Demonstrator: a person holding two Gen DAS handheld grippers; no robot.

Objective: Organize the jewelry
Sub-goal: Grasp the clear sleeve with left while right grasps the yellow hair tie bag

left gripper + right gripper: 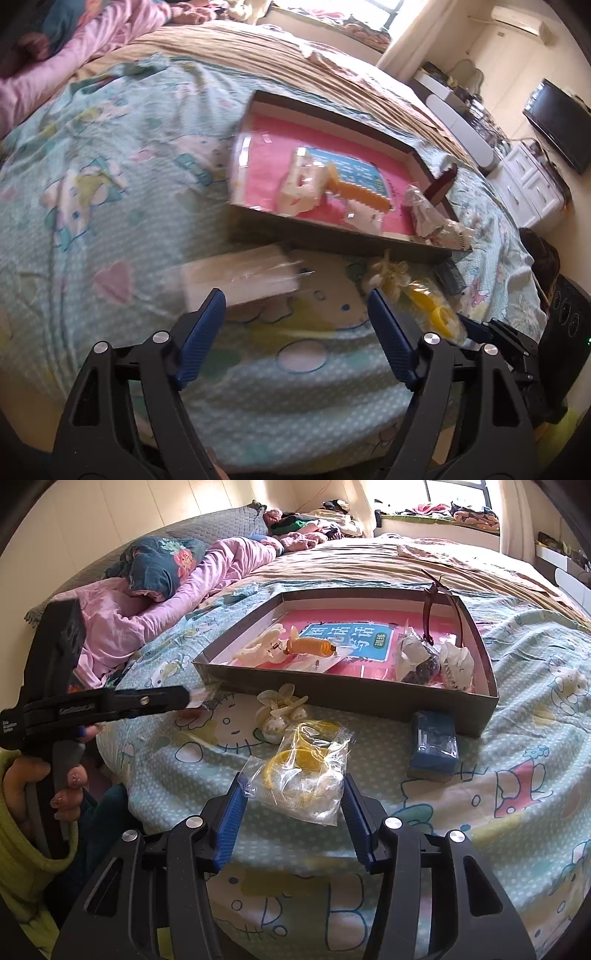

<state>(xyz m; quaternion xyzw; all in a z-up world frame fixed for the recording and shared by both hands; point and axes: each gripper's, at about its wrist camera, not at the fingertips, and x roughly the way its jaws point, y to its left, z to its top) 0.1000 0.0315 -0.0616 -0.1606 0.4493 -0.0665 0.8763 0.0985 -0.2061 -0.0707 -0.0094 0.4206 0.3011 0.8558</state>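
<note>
- Presently the right hand-held gripper (293, 805) stands released, its blue-padded jaws spread wide on either side of the near edge of a clear plastic bag of yellow rings (301, 771) lying on the bed.
- Just beyond that bag, a cluster of cream flower-shaped hair ornaments (279, 710) rests on the pale green cartoon-print bedspread (517, 775), near the front wall of the tray.
- To the right, a small blue rectangular box (434, 746) sits on the bedspread, close against the shallow grey cardboard tray (332, 696).
- Inside the tray, on a pink-and-blue printed sheet (343, 638), lie an orange ridged hair clip (310, 646), a cream clip (258, 646), crumpled small plastic bags (436, 657) and a dark brown headband (428, 616) leaning on the far right corner.
- At the left, the left hand-held gripper (297, 295) is likewise released, nothing between its fingers; a blurred white packet in clear wrap (240, 277) lies just beyond its left finger.
- In the right wrist view, its tips seem to touch a clear wrapper; whether they pinch it I cannot tell.
</note>
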